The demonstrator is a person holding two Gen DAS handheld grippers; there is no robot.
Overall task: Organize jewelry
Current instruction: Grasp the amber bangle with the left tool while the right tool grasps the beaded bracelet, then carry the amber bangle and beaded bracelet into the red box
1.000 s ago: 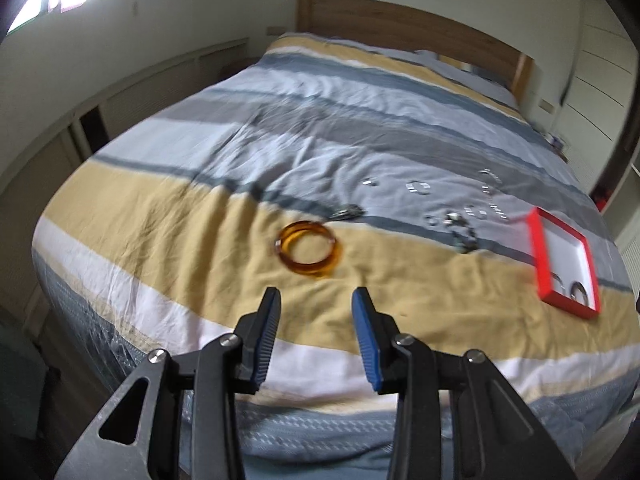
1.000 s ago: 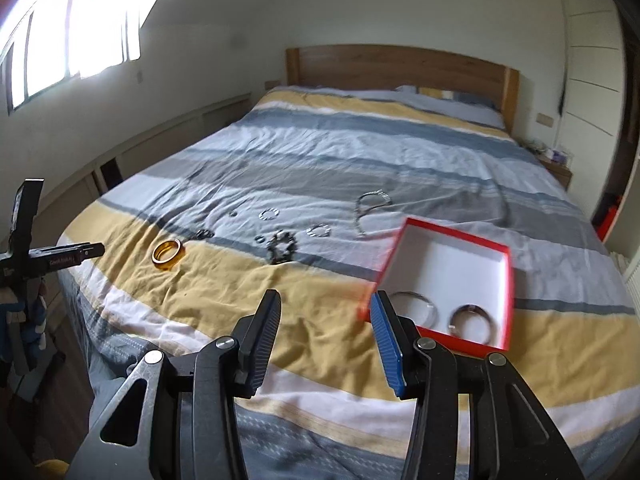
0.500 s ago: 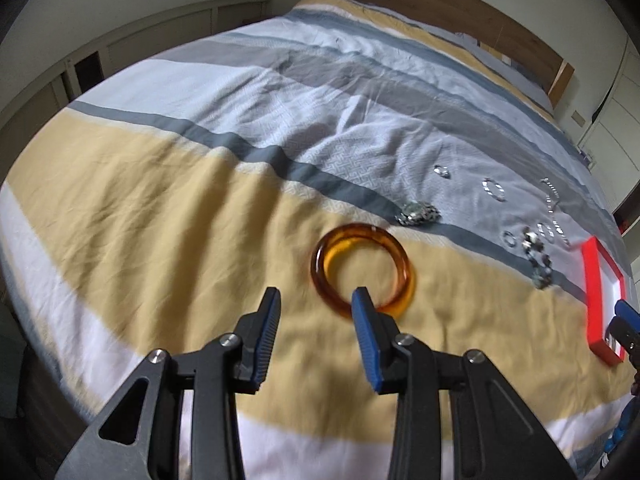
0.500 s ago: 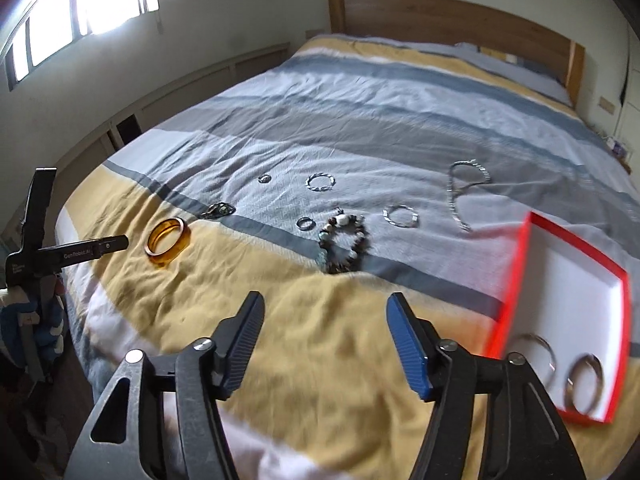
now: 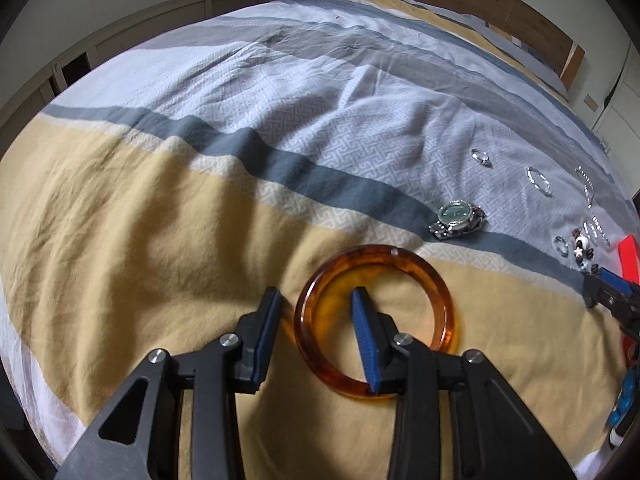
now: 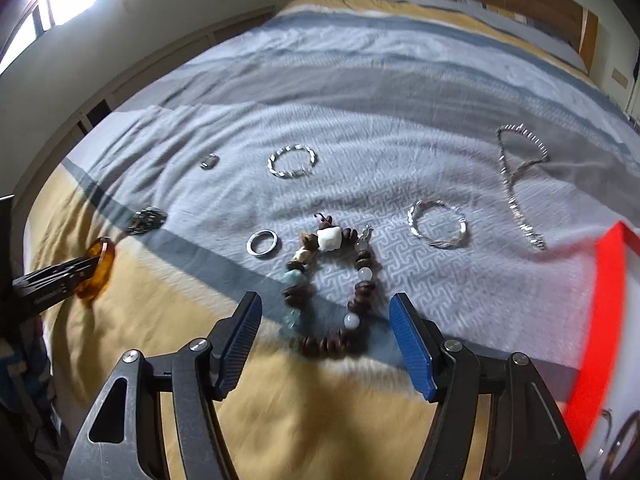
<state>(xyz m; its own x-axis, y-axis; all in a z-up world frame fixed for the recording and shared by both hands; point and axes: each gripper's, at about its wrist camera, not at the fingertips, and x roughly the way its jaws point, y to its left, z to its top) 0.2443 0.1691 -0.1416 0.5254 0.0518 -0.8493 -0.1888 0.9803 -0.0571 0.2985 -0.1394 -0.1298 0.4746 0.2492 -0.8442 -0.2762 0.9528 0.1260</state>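
1. The left gripper [image 5: 316,312] is low over the yellow band of the striped duvet [image 5: 160,216], near the foot edge of the bed. Its fingers are parted and straddle one side of the amber bangle [image 5: 436,284] – one blue pad sits inside the ring, the other just outside it. Whether either pad touches the bangle I cannot tell.

2. The amber bangle lies flat on the yellow band, close to the foot edge.

3. A wristwatch [image 5: 458,218] with a green dial lies just beyond the bangle, on the dark grey stripe.

4. The right gripper [image 6: 324,340] hovers with fingers spread wide, holding nothing. The beaded bracelet [image 6: 330,280] lies between and just ahead of its blue pads, across the line where grey stripe meets yellow band.

5. The beaded bracelet is a loop of brown, pale and bluish beads with one large white bead at its far side.

6. A plain silver ring [image 6: 262,243] lies just beside the bracelet, toward the left gripper.

7. Farther up the bed on the grey patterned band lie a twisted silver bangle [image 6: 291,161], a second twisted bangle [image 6: 438,224] and a silver chain [image 6: 516,176]. A small metal piece [image 6: 209,161] lies apart – too small to name.

8. The red-rimmed box [image 6: 604,320] sits toward the right side edge of the bed, with blurred rings inside at its near corner.
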